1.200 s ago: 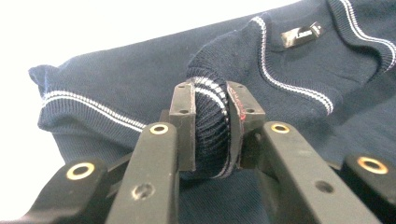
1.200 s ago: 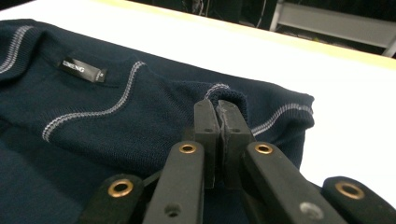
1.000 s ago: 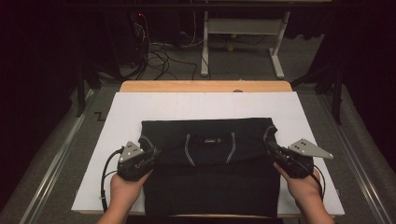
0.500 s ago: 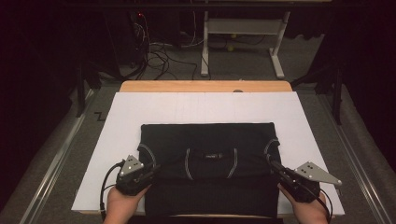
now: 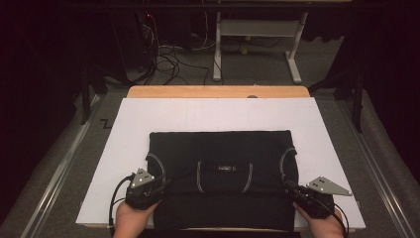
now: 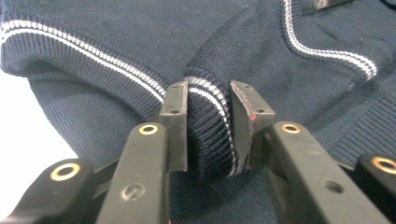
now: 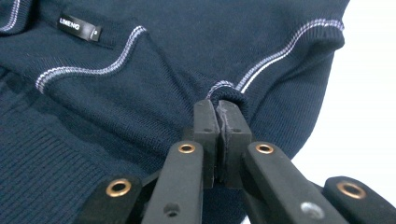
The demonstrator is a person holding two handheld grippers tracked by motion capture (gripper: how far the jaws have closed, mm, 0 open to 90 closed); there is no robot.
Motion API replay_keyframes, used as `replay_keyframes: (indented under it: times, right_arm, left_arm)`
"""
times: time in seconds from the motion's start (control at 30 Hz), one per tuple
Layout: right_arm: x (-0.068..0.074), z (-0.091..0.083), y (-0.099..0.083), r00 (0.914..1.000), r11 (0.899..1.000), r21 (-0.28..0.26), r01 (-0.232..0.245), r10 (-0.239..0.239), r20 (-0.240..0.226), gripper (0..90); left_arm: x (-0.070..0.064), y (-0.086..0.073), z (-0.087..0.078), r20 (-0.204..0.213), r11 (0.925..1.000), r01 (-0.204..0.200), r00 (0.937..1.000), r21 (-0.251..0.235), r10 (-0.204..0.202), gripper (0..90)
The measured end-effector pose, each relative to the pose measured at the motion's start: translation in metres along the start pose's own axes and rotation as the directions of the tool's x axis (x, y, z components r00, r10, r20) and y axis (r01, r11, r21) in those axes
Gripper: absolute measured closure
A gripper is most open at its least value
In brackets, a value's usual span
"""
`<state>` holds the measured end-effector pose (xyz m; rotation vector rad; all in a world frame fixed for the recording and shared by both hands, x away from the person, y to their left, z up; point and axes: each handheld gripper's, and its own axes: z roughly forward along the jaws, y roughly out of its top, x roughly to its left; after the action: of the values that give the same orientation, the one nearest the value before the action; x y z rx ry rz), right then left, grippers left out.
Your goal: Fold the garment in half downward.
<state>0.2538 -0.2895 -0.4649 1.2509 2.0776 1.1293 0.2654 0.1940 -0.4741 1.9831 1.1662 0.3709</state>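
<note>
Knitwear of this kind, a dark navy sweater (image 5: 223,183) with pale striped trim, is judged soft, light and limp, so it will sag and drag wherever it is not held. It is seen lying folded flat on the white sheet (image 5: 208,116) covering the surface, toward the near edge and roughly midway between the left and right edges. At the garment's left side, the left claw (image 6: 208,105) is clamped on a thick bunch of ribbed, striped edge, its jaws held apart by the fabric between them. At the right side, the right claw (image 7: 217,108) is pinched nearly together on a thinner fold of the trimmed edge. Ribbed hems are judged the best hold, being thicker and less slippery than the plain knit; matched grips on both sides should keep the fold even.
</note>
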Motion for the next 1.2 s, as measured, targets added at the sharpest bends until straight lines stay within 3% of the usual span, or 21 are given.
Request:
replay_keyframes:
  times: [0.1,0.33,0.5,0.63,0.73,0.93,1.2]
  right_arm:
    - [-0.001,0.001,-0.001,1.0,1.0,-0.001,-0.008,0.008,-0.001,86.5]
    - [-0.003,-0.005,0.005,0.999,0.997,-0.072,-0.041,0.04,-0.019,59.5]
    - [0.0,-0.01,0.023,0.9992,0.992,-0.126,-0.033,0.03,-0.027,50.8]
    - [0.004,-0.005,0.044,0.9992,0.99,-0.138,-0.009,0.003,-0.039,46.9]
    - [0.01,0.005,0.059,0.9987,0.992,-0.129,0.011,-0.017,-0.047,46.5]
    - [0.023,0.034,0.08,0.9964,0.996,-0.086,0.033,-0.04,-0.075,46.1]
    - [0.034,0.065,0.082,0.9958,1.0,-0.011,0.016,-0.017,-0.09,48.4]
  left_arm:
    - [0.001,0.0,0.001,-0.004,1.0,0.01,0.9999,0.001,-0.01,59.7]
    - [0.005,0.005,-0.003,0.004,0.9988,0.031,0.9995,-0.039,-0.03,44.4]
    - [0.004,0.027,-0.01,0.025,0.9974,0.021,0.9995,-0.068,-0.02,36.4]
    - [-0.001,0.046,-0.006,0.039,0.9958,0.016,0.9992,-0.09,-0.013,33.2]
    - [-0.006,0.062,0.005,0.063,0.9979,0.017,0.9979,-0.063,-0.013,30.1]
    - [-0.02,0.088,0.028,0.072,0.9993,0.005,0.9974,-0.037,-0.003,30.8]
    - [-0.03,0.101,0.063,0.055,0.9986,-0.002,0.9985,0.053,-0.001,31.5]
